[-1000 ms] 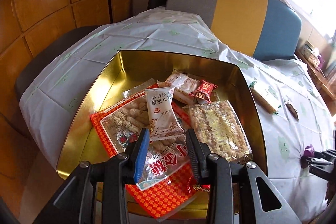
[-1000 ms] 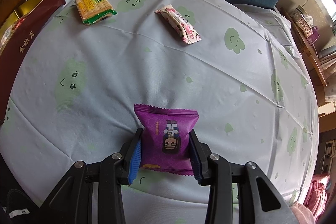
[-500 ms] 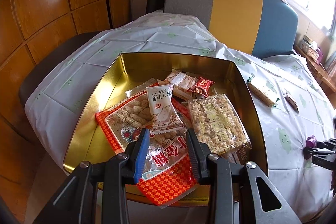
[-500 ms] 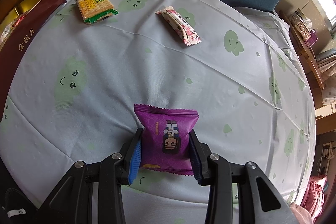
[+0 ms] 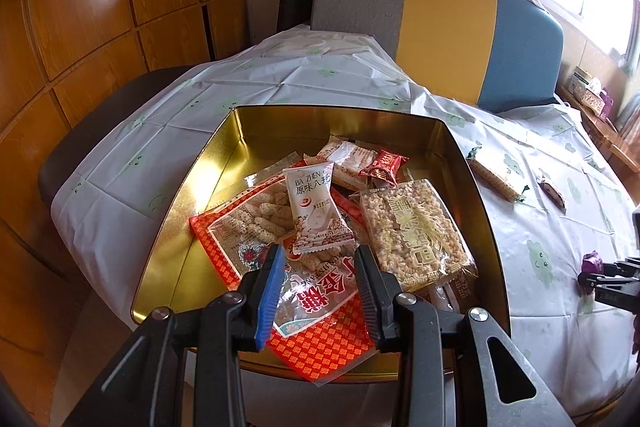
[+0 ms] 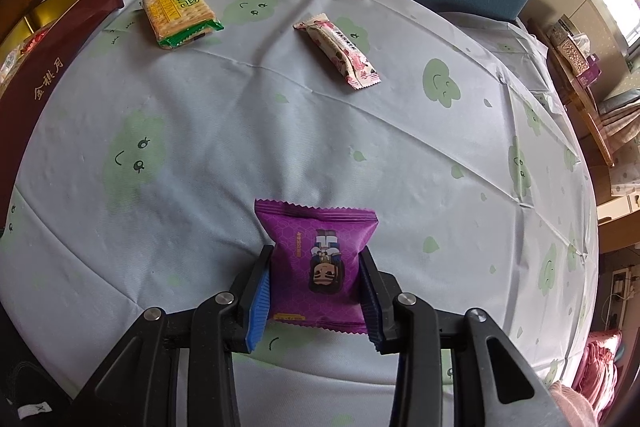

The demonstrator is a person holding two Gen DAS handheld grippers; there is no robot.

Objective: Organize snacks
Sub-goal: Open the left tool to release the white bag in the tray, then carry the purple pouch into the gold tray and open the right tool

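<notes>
Right gripper (image 6: 316,291): jaws pinched the purple snack packet (image 6: 318,259) from both sides, on the tablecloth (image 6: 240,147).
Left gripper (image 5: 318,287): jaws spread, empty, above the gold tin (image 5: 208,179).
Ahead of right jaws: cracker pack (image 6: 180,13), pink bar (image 6: 338,51).
Below left jaws: red bag (image 5: 304,291).

Gold tin (image 5: 224,163) near rim behind left gripper (image 5: 320,291); small wrappers beneath rice-puff pack (image 5: 416,231) indistinct

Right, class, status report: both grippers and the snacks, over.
Right gripper shut on purple packet. Left gripper open, empty, above gold tin. Path clear.
</notes>
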